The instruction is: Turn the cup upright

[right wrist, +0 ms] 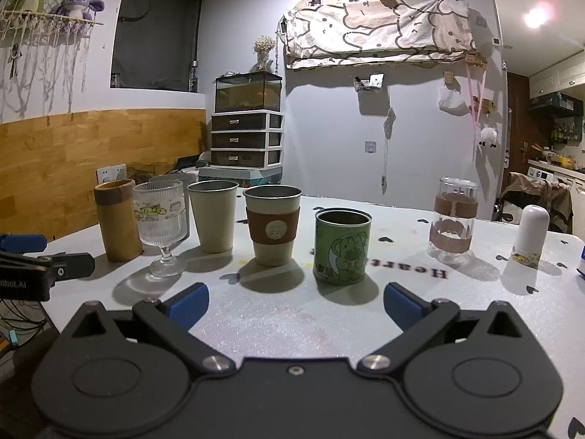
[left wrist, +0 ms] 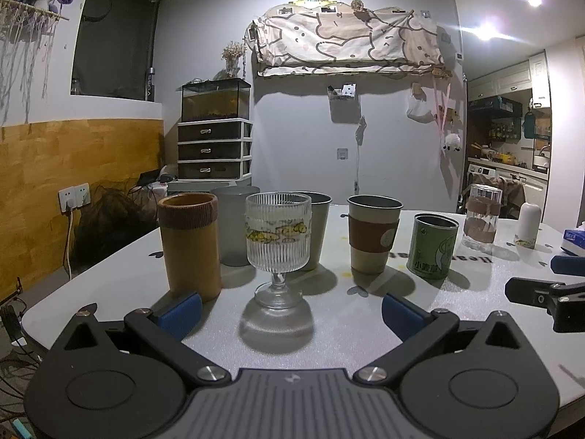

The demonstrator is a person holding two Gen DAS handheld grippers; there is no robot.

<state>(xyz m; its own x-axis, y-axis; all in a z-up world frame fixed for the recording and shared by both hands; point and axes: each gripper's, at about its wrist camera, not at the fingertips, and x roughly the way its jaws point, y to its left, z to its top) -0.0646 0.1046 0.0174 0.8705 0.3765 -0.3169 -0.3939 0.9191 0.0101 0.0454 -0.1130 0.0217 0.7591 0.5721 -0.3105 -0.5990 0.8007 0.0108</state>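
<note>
1. The left gripper (left wrist: pixel 290 311) hovers low over the near edge of the white table (right wrist: pixel 292 322), its blue-padded tongs spread wide apart and empty, facing the ribbed stemmed glass (left wrist: pixel 278 245).
2. The right gripper (right wrist: pixel 296 305) is likewise wide apart and holds nothing; it faces the green tin (right wrist: pixel 342 247) and the sleeved paper cup (right wrist: pixel 272 225).
3. The row stands mouth-up: bamboo tumbler (left wrist: pixel 190 245), stemmed glass, plain paper cup (right wrist: pixel 214 216), sleeved cup, green tin.
4. The task's thing appears to be the clear glass cup (right wrist: pixel 453 221) with brown bands, far right and well apart from the row — its closed end seems to be on top, so it likely stands inverted, though the glare makes this uncertain.
5. Judgement: flipping has not begun. The right gripper sits nearer that cup, so it probably suits the grasp, with a wide opening ready for the cup's body.
6. Risk: smooth glass may slip while being turned; the white bottle (right wrist: pixel 532 232) stands near.
</note>
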